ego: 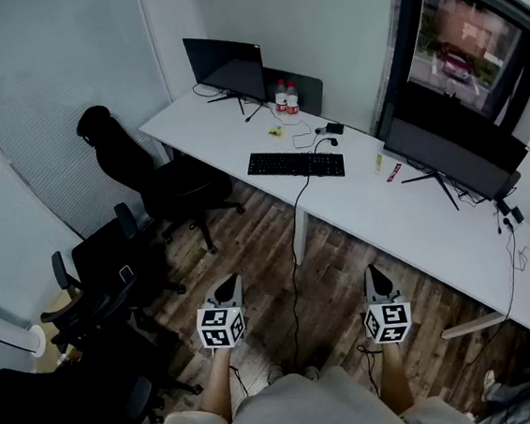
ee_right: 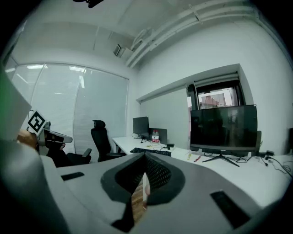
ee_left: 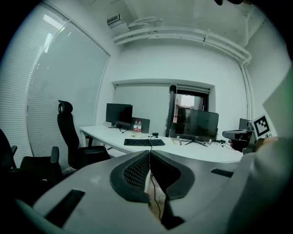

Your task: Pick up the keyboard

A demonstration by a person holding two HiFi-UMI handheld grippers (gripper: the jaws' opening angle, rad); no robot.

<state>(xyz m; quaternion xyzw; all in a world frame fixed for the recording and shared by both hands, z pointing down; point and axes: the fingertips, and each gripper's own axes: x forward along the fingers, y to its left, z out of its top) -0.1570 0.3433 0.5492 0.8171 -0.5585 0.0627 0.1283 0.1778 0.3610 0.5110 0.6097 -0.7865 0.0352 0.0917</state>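
While keyboard (ego: 295, 165) lies fully visible, desk (ego: 387, 212) cropped rightward

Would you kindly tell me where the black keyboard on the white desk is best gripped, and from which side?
Probably both short ends at once, approaching from the desk's open near edge. The keyboard is long, thin and flat along that edge, and a cable hangs from near its middle, leaving the ends freer.

- Keyboard (ego: 295, 165): black, flat on the white desk (ego: 379, 218) at 12 o'clock.
- Left gripper (ego: 228, 284) and right gripper (ego: 375, 274): at 6 o'clock, over the wood floor (ego: 333, 279), well apart from the desk.
- Two bottles (ego: 286, 98): beside the monitor (ego: 224, 67), 11 o'clock.
- Office chair (ego: 143, 172): 10 o'clock.
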